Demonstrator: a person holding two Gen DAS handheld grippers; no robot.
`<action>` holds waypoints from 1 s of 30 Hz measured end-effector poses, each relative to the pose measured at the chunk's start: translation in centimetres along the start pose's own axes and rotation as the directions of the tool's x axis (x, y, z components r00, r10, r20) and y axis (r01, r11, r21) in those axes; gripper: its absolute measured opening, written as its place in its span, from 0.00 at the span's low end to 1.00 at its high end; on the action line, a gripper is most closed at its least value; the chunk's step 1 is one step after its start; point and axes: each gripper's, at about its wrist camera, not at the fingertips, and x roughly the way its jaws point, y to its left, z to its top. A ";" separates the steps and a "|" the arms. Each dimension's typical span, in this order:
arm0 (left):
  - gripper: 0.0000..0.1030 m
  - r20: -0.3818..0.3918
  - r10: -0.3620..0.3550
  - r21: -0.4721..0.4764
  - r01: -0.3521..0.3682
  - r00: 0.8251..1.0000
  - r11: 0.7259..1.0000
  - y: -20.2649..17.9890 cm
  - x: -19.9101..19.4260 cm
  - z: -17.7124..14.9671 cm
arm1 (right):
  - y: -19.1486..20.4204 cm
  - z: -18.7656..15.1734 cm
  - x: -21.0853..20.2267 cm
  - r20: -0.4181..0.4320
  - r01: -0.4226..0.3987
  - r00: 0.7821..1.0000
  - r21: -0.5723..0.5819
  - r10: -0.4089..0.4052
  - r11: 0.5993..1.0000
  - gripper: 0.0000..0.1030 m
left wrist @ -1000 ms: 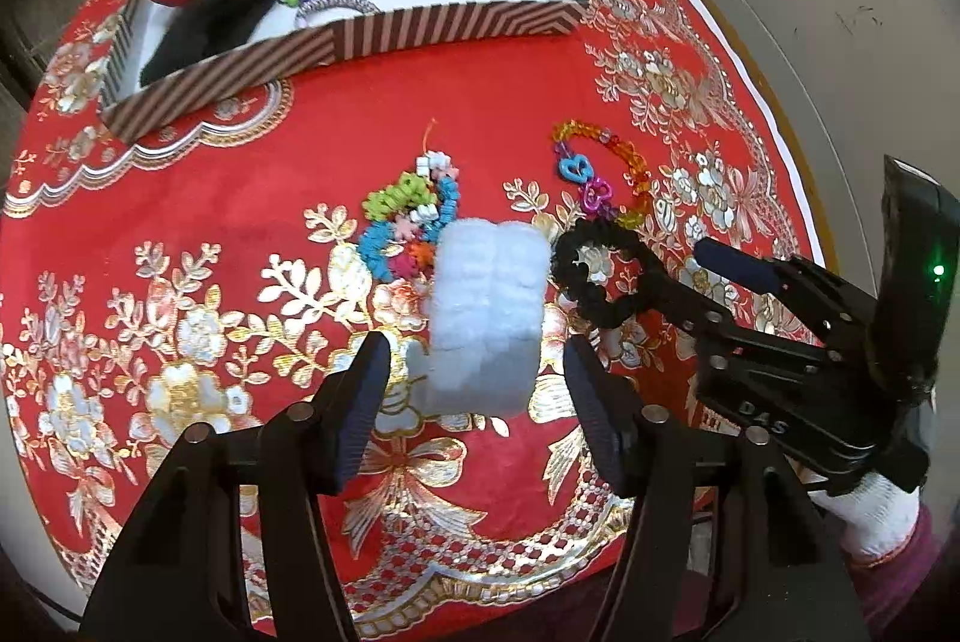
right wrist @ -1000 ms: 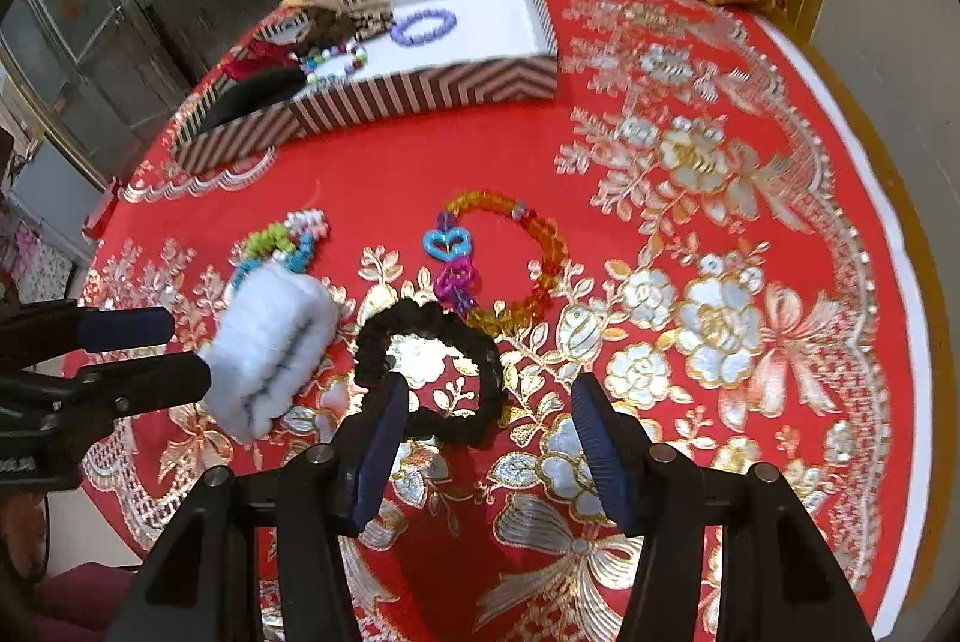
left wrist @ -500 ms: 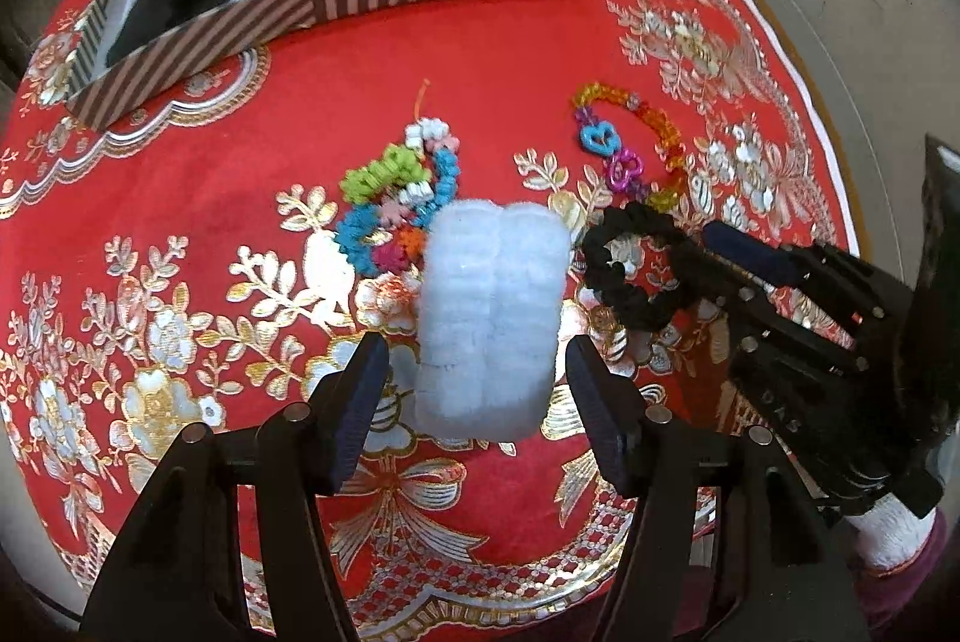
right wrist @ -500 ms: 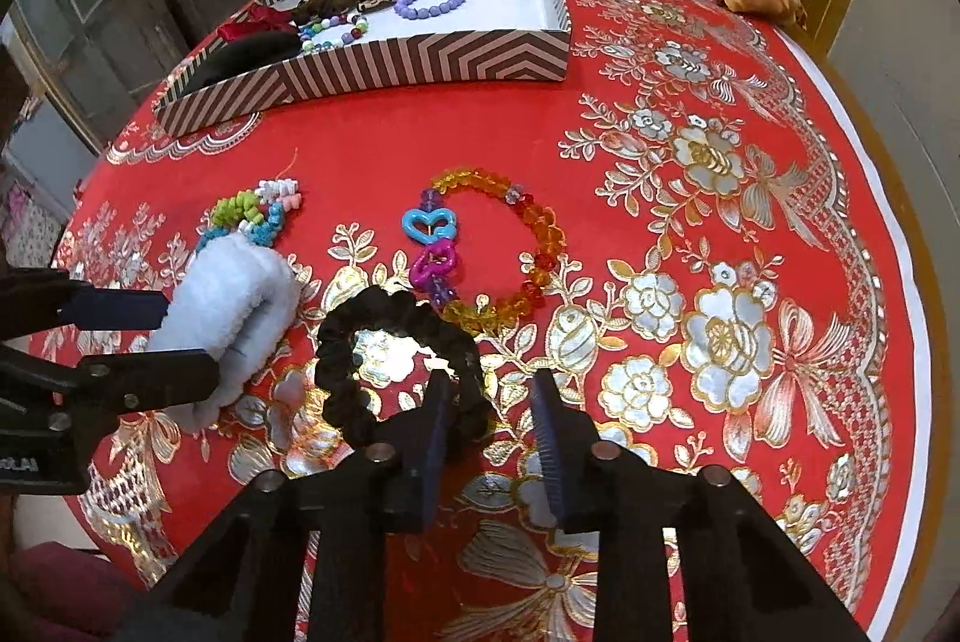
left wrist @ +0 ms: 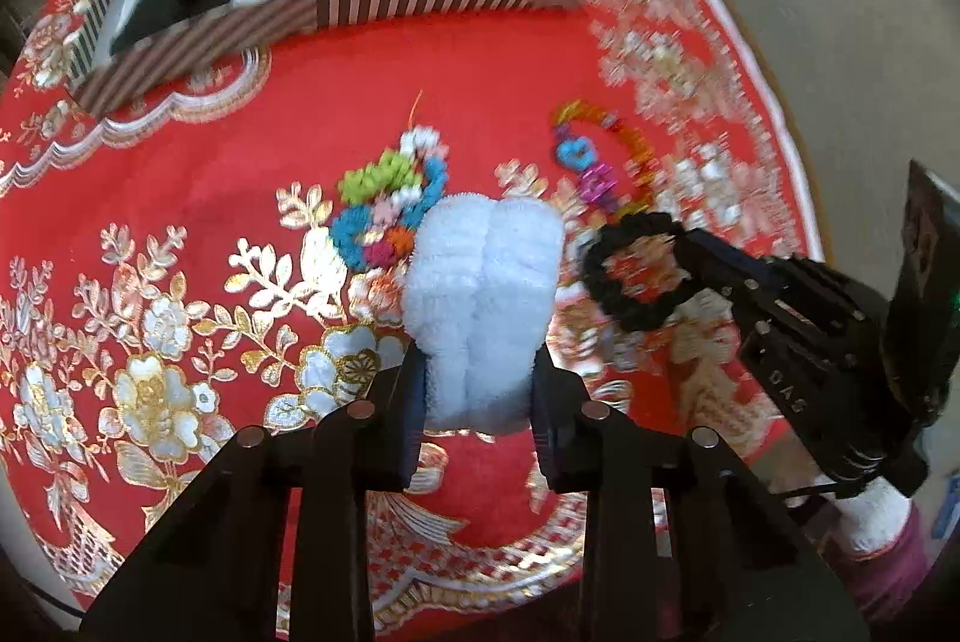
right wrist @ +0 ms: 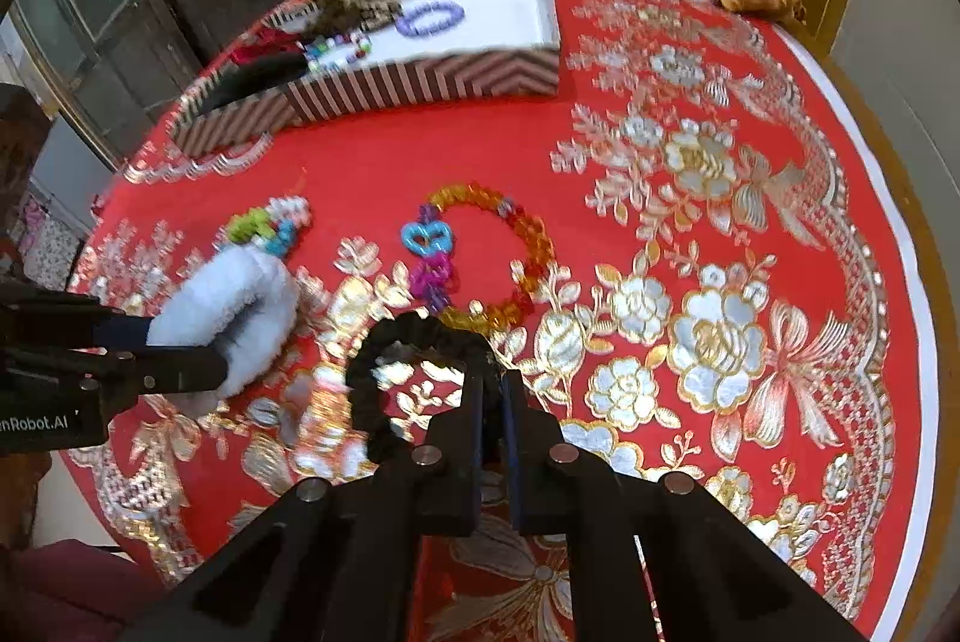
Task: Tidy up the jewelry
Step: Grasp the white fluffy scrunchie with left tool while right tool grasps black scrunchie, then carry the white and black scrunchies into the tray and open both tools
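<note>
On the bench [right wrist: 750, 114] before you, the open box [right wrist: 432, 81] sits at the far edge, with a bead ring [right wrist: 429, 18] and other pieces lying inside it. Nearer you, three pieces lie in a row: the clustered bead bracelet [left wrist: 390, 204] to the left, the fluffy band [left wrist: 486, 306] just beside it, the scrunchie [right wrist: 384, 372] to the right. The heart-link bracelet [right wrist: 486, 258] lies just behind the scrunchie, between it and the box.
</note>
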 end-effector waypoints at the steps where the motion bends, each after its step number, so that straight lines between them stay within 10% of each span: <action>1: 0.27 0.032 0.000 0.009 0.000 0.999 1.000 -0.2 -1.0 0.1 | 0.1 0.2 -0.6 0.012 0.001 1.000 -0.006 -0.001 1.000 0.05; 30: 0.27 0.319 0.151 -0.008 -0.157 0.936 0.988 2.4 -10.3 5.9 | 2.4 10.9 -9.1 0.215 -0.001 0.976 -0.087 0.019 0.996 0.05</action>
